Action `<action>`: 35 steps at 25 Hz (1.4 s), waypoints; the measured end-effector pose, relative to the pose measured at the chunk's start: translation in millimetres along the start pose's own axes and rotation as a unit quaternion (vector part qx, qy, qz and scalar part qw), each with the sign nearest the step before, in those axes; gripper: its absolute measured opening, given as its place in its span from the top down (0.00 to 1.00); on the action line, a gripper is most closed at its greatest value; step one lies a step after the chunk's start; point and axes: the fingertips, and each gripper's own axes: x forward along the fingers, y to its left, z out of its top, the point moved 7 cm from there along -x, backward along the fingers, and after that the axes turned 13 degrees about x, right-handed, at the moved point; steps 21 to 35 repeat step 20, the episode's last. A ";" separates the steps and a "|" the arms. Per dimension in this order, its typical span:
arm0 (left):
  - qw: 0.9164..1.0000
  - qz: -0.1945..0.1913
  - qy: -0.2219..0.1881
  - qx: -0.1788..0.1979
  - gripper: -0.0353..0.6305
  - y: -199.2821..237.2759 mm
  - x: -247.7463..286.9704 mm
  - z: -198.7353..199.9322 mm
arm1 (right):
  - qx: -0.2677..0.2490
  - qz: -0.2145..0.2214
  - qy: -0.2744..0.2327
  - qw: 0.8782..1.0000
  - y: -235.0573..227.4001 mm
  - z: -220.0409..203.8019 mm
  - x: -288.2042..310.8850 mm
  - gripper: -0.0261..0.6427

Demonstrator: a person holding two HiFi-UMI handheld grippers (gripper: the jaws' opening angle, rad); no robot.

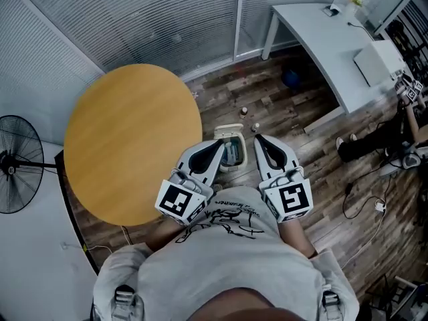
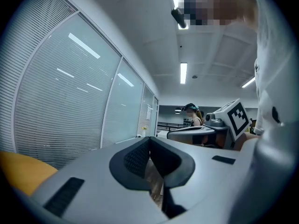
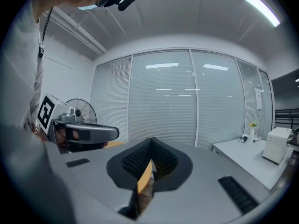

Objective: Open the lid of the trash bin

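Note:
A small pale trash bin (image 1: 232,154) stands on the wooden floor below me, partly hidden between my two grippers; whether its lid is up I cannot tell. My left gripper (image 1: 220,143) is held at chest height, just left of the bin in the head view, jaws shut on nothing. My right gripper (image 1: 257,138) is beside it on the right, also shut and empty. Both point level into the room, well above the bin. In the left gripper view, the left gripper (image 2: 149,140) shows closed tips. In the right gripper view, the right gripper (image 3: 150,142) shows the same.
A round wooden table (image 1: 130,139) stands close at the left, with a floor fan (image 1: 17,162) beyond it. A white desk (image 1: 328,39) is at the back right. Two small bottles (image 1: 245,112) stand on the floor behind the bin. Cables (image 1: 374,206) and a seated person (image 1: 381,139) are at the right.

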 end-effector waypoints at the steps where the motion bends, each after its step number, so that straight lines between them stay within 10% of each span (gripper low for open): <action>1: 1.000 -0.001 0.001 0.000 0.92 0.1 0.2 -0.7 | -0.001 0.000 0.001 1.000 0.0 0.0 0.3 0.95; 35: 1.000 0.002 -0.003 0.003 0.92 -4.5 -11.0 2.7 | -0.016 0.003 -0.007 1.000 9.0 1.6 -8.6 0.95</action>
